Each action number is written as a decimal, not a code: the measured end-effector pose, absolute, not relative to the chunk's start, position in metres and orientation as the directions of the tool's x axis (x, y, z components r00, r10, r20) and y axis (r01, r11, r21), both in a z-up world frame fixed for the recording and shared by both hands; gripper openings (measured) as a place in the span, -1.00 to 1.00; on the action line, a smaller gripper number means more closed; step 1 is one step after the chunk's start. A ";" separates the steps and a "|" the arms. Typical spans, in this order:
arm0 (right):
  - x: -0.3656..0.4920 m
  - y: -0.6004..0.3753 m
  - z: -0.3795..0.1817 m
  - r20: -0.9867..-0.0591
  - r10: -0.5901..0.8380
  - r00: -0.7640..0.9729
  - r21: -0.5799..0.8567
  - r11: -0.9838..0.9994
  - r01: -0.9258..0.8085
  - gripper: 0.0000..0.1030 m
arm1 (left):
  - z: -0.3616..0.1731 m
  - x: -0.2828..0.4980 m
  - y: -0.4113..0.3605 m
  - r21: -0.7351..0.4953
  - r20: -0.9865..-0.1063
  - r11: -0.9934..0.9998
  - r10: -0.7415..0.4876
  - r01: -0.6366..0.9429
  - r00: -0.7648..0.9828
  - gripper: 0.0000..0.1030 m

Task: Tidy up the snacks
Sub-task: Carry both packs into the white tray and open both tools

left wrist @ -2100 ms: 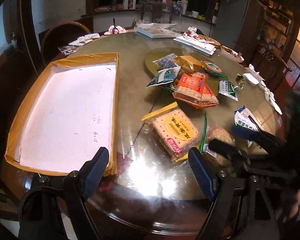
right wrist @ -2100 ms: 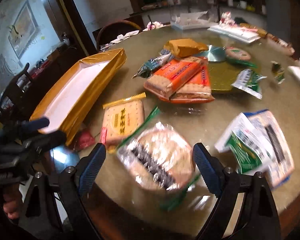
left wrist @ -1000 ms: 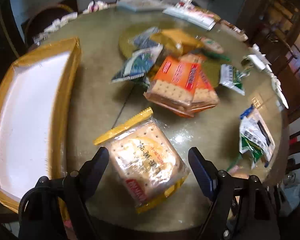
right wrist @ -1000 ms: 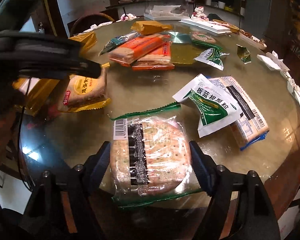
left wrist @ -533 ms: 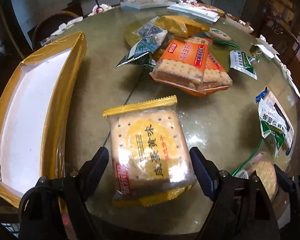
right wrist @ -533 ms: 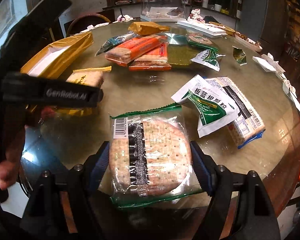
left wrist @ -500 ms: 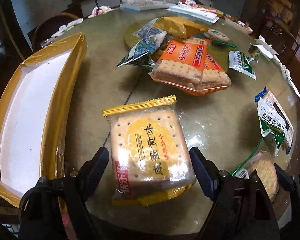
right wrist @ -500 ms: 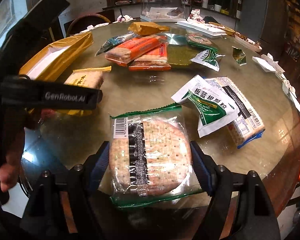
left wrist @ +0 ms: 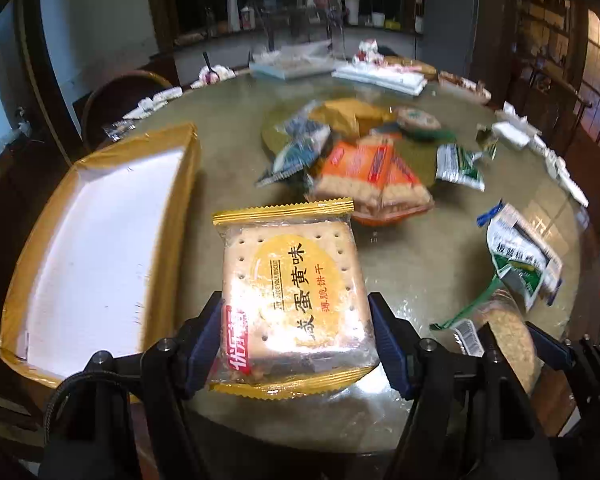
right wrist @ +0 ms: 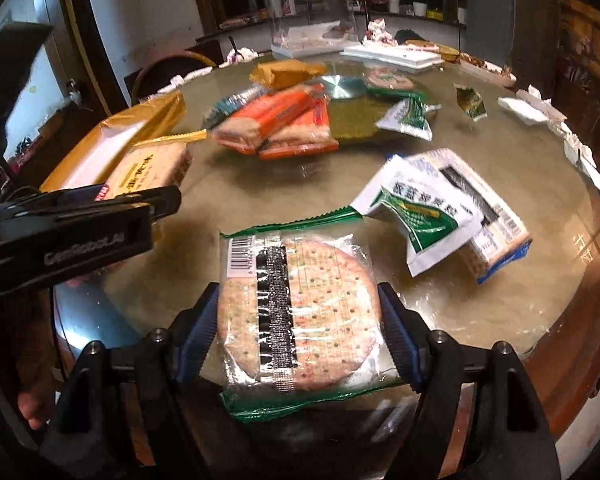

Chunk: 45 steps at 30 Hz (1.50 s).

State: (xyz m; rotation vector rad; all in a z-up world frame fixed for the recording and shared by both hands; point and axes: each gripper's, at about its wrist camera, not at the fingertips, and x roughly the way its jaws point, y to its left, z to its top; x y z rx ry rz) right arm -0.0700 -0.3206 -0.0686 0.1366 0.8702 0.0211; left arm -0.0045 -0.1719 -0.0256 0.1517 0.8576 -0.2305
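Just now the left tongs (left wrist: pixel 294 344) have been closed onto the yellow pack (left wrist: pixel 292 292), now lifted off the tabletop (left wrist: pixel 420 256). The round pack (right wrist: pixel 298 312) is squeezed by the right tongs (right wrist: pixel 300 336). Next, both should probably be carried to the tray (left wrist: pixel 100 240).

Dim room, warm light. Glare on the glossy bench (left wrist: pixel 440 280) and snack wrappers. Far packets motion-blurred, fisheye edges bent and dark.

Left gripper (left wrist: pixel 294 338), low in its frame, has just closed; right gripper (right wrist: pixel 298 334) likewise clamps something.
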 end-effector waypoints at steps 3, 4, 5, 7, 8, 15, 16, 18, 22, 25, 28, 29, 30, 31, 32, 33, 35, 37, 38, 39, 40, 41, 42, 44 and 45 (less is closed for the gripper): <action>-0.068 -0.316 -0.059 -0.739 0.096 0.666 0.153 0.988 0.027 0.48 | -0.010 -0.009 -0.162 0.022 -0.736 0.969 -0.151 0.247 0.660 0.35; -0.066 -0.313 -0.055 -0.733 0.104 0.672 0.160 0.987 0.022 0.48 | -0.005 -0.010 -0.158 0.015 -0.731 0.970 -0.155 0.243 0.665 0.35; -0.064 -0.310 -0.051 -0.728 0.110 0.677 0.164 0.986 0.016 0.48 | 0.000 -0.011 -0.152 0.001 -0.725 0.971 -0.163 0.238 0.669 0.35; -0.060 -0.302 -0.043 -0.715 0.121 0.689 0.164 0.986 -0.003 0.48 | 0.009 -0.012 -0.139 -0.026 -0.716 0.975 -0.173 0.222 0.676 0.35; -0.058 -0.298 -0.039 -0.708 0.127 0.695 0.165 0.986 -0.012 0.48 | 0.012 -0.013 -0.134 -0.036 -0.714 0.976 -0.176 0.216 0.678 0.35; -0.031 -0.263 -0.016 -0.678 0.206 0.705 0.199 0.976 -0.094 0.48 | 0.039 -0.019 -0.072 -0.164 -0.677 0.974 -0.225 0.154 0.701 0.34; -0.028 -0.257 -0.013 -0.673 0.218 0.707 0.201 0.974 -0.109 0.48 | 0.040 -0.018 -0.065 -0.172 -0.675 0.975 -0.222 0.142 0.704 0.34; -0.018 -0.241 -0.008 -0.666 0.248 0.703 0.203 0.968 -0.149 0.48 | 0.043 -0.013 -0.042 -0.186 -0.669 0.977 -0.202 0.102 0.715 0.34; 0.007 -0.207 -0.004 -0.669 0.307 0.677 0.214 0.952 -0.220 0.48 | 0.040 0.004 -0.004 -0.181 -0.667 0.983 -0.119 -0.005 0.736 0.34; 0.029 -0.178 -0.006 -0.694 0.331 0.640 0.216 0.943 -0.253 0.48 | 0.029 0.020 0.020 -0.187 -0.689 0.980 -0.087 -0.061 0.719 0.34; 0.044 -0.148 -0.007 -0.703 0.341 0.624 0.194 0.936 -0.293 0.48 | 0.018 0.030 0.037 -0.193 -0.699 0.977 -0.072 -0.090 0.712 0.34; 0.049 -0.138 -0.009 -0.709 0.339 0.618 0.181 0.935 -0.305 0.48 | 0.014 0.035 0.042 -0.191 -0.705 0.976 -0.065 -0.101 0.706 0.34; 0.054 -0.129 -0.011 -0.716 0.344 0.608 0.181 0.932 -0.315 0.48 | 0.010 0.038 0.045 -0.191 -0.711 0.976 -0.062 -0.107 0.701 0.34; 0.058 -0.123 -0.013 -0.719 0.353 0.599 0.186 0.928 -0.323 0.48 | 0.006 0.042 0.048 -0.194 -0.719 0.974 -0.062 -0.114 0.693 0.34; 0.063 -0.118 -0.016 -0.723 0.360 0.590 0.192 0.925 -0.328 0.48 | 0.001 0.045 0.052 -0.202 -0.727 0.972 -0.065 -0.123 0.684 0.34; 0.066 -0.113 -0.019 -0.728 0.358 0.585 0.188 0.924 -0.332 0.48 | -0.002 0.047 0.055 -0.204 -0.733 0.971 -0.067 -0.125 0.677 0.34; 0.072 -0.108 -0.026 -0.739 0.360 0.569 0.191 0.922 -0.335 0.48 | -0.009 0.052 0.059 -0.202 -0.744 0.970 -0.062 -0.135 0.666 0.34; 0.077 -0.104 -0.033 -0.752 0.359 0.553 0.195 0.922 -0.334 0.48 | -0.014 0.054 0.062 -0.201 -0.751 0.970 -0.061 -0.138 0.658 0.34; 0.079 -0.102 -0.037 -0.759 0.353 0.548 0.189 0.924 -0.333 0.48 | -0.018 0.056 0.062 -0.199 -0.757 0.970 -0.060 -0.141 0.650 0.34; 0.081 -0.101 -0.039 -0.764 0.350 0.543 0.186 0.924 -0.334 0.48 | -0.020 0.057 0.064 -0.200 -0.761 0.969 -0.061 -0.144 0.646 0.34; 0.083 -0.098 -0.042 -0.770 0.346 0.536 0.183 0.924 -0.335 0.48 | -0.023 0.057 0.065 -0.200 -0.766 0.969 -0.063 -0.143 0.639 0.34; 0.084 -0.096 -0.045 -0.777 0.337 0.532 0.171 0.926 -0.336 0.48 | -0.026 0.059 0.065 -0.195 -0.774 0.971 -0.064 -0.141 0.630 0.34; 0.085 -0.093 -0.046 -0.783 0.321 0.533 0.152 0.929 -0.336 0.48 | -0.028 0.059 0.066 -0.190 -0.778 0.971 -0.061 -0.142 0.625 0.34; 0.084 -0.088 -0.047 -0.789 0.293 0.540 0.115 0.934 -0.338 0.48 | -0.031 0.059 0.065 -0.176 -0.781 0.974 -0.051 -0.142 0.622 0.34; 0.083 -0.086 -0.048 -0.793 0.282 0.540 0.103 0.936 -0.337 0.48 | -0.032 0.060 0.064 -0.174 -0.782 0.975 -0.050 -0.140 0.622 0.34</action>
